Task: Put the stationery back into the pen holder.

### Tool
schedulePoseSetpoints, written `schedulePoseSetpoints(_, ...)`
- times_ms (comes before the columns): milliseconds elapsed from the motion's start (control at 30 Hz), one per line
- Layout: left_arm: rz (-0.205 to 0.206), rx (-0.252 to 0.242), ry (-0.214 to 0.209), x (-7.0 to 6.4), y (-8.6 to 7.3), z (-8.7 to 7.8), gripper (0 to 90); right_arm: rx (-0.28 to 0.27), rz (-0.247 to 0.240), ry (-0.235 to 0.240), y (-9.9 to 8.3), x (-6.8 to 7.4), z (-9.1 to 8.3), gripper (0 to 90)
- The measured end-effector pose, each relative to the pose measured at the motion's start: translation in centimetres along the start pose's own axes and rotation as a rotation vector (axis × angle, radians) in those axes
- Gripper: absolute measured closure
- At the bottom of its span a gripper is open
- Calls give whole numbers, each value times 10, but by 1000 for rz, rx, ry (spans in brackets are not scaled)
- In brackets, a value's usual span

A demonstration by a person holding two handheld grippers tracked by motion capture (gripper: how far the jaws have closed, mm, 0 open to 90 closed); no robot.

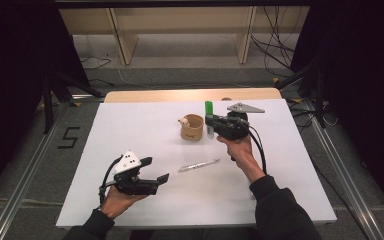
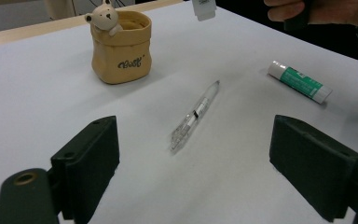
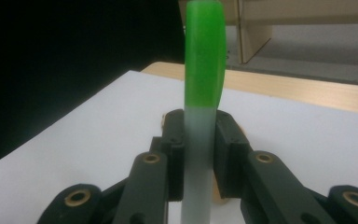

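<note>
A tan pouch-shaped cup (image 1: 192, 128) with a small bear on its rim stands at the middle of the white table (image 1: 130, 125). Just right of it, my right gripper (image 1: 211, 121) is shut on a green-capped marker (image 1: 209, 111), held upright above the surface. In the right gripper view the jaws clamp the marker's pale body (image 3: 198, 154), green cap up. A clear pen (image 1: 199, 165) lies flat nearer me. My left gripper (image 1: 156, 169) is open, low at the front left, pointing at the pen (image 2: 196, 116) and the cup (image 2: 121, 46).
A glue stick (image 2: 300, 81) with a green label lies to the right of the pen in the left gripper view. The table's wooden far edge (image 1: 190, 94) shows beyond the white sheet. Metal rails and cables run along the floor on both sides.
</note>
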State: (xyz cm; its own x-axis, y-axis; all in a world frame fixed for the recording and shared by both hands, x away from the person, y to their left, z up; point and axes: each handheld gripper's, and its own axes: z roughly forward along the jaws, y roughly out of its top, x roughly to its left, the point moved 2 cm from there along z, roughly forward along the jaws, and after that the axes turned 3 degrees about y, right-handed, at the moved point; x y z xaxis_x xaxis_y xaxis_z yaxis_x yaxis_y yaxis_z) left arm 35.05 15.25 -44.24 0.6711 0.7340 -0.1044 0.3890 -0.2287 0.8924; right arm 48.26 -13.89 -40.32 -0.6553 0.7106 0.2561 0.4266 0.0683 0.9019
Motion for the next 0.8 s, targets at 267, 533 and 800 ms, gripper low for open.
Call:
schedulePoseSetpoints(267,-7,6,6,2,-1,1,153,-7,24,-10,13,-4,15,770)
schedulePoseSetpoints(533,-9,2,8,3,-1,0,152,-7,22,-28,19,-3,29,770)
schedulePoseSetpoints(800,-6,5,9,2,-1,1,152,9,23,-46,23,-5,43,770)
